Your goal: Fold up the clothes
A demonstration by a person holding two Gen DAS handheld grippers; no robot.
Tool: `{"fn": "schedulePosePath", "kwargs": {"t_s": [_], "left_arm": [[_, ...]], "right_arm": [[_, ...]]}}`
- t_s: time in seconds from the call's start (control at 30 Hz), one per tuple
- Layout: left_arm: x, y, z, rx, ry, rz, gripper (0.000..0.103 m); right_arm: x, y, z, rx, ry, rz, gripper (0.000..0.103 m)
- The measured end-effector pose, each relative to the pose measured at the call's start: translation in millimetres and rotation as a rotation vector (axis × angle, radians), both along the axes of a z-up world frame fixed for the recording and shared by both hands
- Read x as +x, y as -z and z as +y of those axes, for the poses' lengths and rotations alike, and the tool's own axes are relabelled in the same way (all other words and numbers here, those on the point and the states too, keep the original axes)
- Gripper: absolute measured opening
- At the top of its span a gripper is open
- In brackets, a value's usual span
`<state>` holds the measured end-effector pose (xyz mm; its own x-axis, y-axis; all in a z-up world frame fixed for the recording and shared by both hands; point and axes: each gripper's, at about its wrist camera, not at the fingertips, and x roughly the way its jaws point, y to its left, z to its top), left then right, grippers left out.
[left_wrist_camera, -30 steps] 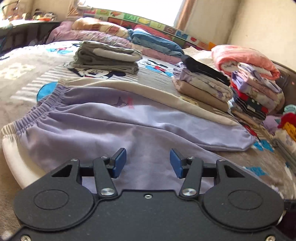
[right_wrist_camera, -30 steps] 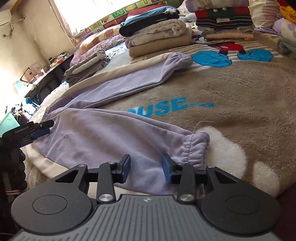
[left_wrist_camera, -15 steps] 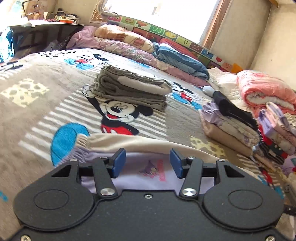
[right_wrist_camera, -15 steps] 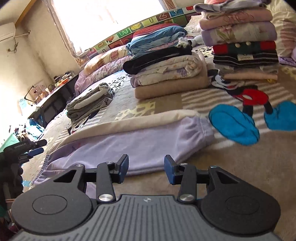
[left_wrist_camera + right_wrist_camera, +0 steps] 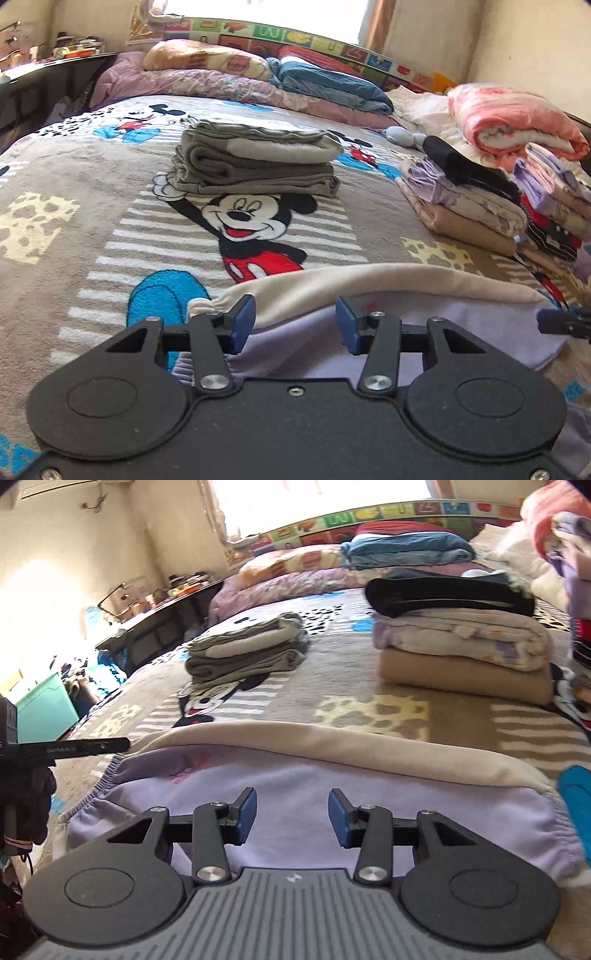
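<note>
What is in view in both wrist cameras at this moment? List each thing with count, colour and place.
lilac trousers: one pair, lilac with cream lining, laid flat on the near blanket under both grippers
cartoon blanket: one, brown with mouse print, covering the bed
grey folded pile: one, grey, middle of the blanket
tan and lilac pile: one, tan, floral lilac, black on top, right of the grey pile
pink blanket roll: one, pink, far right
blue quilt: one, blue, at the headboard
teal box: one, teal, floor left of the bed
left gripper: fingers open, blue pads, over the waistband end
right gripper: fingers open, blue pads, over the trousers
</note>
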<state>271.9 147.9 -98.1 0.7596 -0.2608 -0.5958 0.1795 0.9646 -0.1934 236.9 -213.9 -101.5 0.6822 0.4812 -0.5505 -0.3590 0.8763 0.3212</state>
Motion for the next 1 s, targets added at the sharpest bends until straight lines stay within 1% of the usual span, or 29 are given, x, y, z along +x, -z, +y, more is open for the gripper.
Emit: {"fn": "schedulePosePath", "kwargs": {"t_s": [0.07, 0.17, 0.2, 0.23, 0.27, 0.3, 0.33, 0.5, 0.6, 0.63, 0.7, 0.8, 0.9, 1.0], "left_arm": [[0.8, 5.7, -1.9, 0.022, 0.002, 0.02, 0.045], [8.3, 18.1, 4.6, 0.072, -0.056, 0.064, 0.045], [11.3, 23.3, 9.4, 0.071, -0.08, 0.08, 0.045], [13.2, 25.2, 14.2, 0.054, -0.098, 0.086, 0.036], [14.7, 25.9, 18.7, 0.033, -0.112, 0.088, 0.035], [16.2, 26.6, 23.3, 0.011, -0.127, 0.09, 0.035], [17.7, 27.3, 27.8, -0.011, -0.141, 0.092, 0.035], [17.9, 22.8, 26.8, -0.017, -0.151, 0.074, 0.035], [14.3, 13.6, 33.3, -0.055, -0.164, 0.033, 0.035], [13.9, 11.4, 36.1, -0.084, -0.159, 0.021, 0.035], [15.8, 9.8, 36.8, -0.128, -0.126, 0.014, 0.035], [19.2, 7.6, 25.3, -0.117, -0.069, 0.01, 0.035], [20.2, 5.9, 18.4, -0.123, -0.01, -0.002, 0.035], [21.7, 6.2, 14.1, -0.111, 0.023, -0.004, 0.035]], "right_arm": [[6.7, 2.5, 22.2, -0.008, -0.026, -0.004, 0.042], [11.1, 12.2, 48.5, -0.069, -0.061, 0.025, 0.042], [11.1, 19.9, 54.5, -0.099, -0.092, 0.065, 0.042], [7.6, 25.9, 59.6, -0.142, -0.126, 0.092, 0.042], [-2.9, 28.5, 62.9, -0.212, -0.164, 0.093, 0.042], [-10.8, 30.6, 64.8, -0.259, -0.19, 0.091, 0.042], [-13.3, 32.0, 63.8, -0.259, -0.188, 0.084, 0.042], [-30.3, 22.9, 44.3, -0.235, -0.135, 0.07, 0.042], [-34.7, 19.0, 30.9, -0.214, -0.105, 0.067, 0.042], [-32.9, 18.4, 25.7, -0.204, -0.09, 0.069, 0.042], [-22.0, 18.2, 18.0, -0.194, -0.068, 0.072, 0.042], [-1.9, 14.2, 15.0, -0.175, -0.054, 0.065, 0.042], [25.2, 6.6, 31.3, -0.159, -0.09, 0.048, 0.042], [55.1, 4.5, 65.5, -0.126, -0.171, 0.06, 0.042]]}}
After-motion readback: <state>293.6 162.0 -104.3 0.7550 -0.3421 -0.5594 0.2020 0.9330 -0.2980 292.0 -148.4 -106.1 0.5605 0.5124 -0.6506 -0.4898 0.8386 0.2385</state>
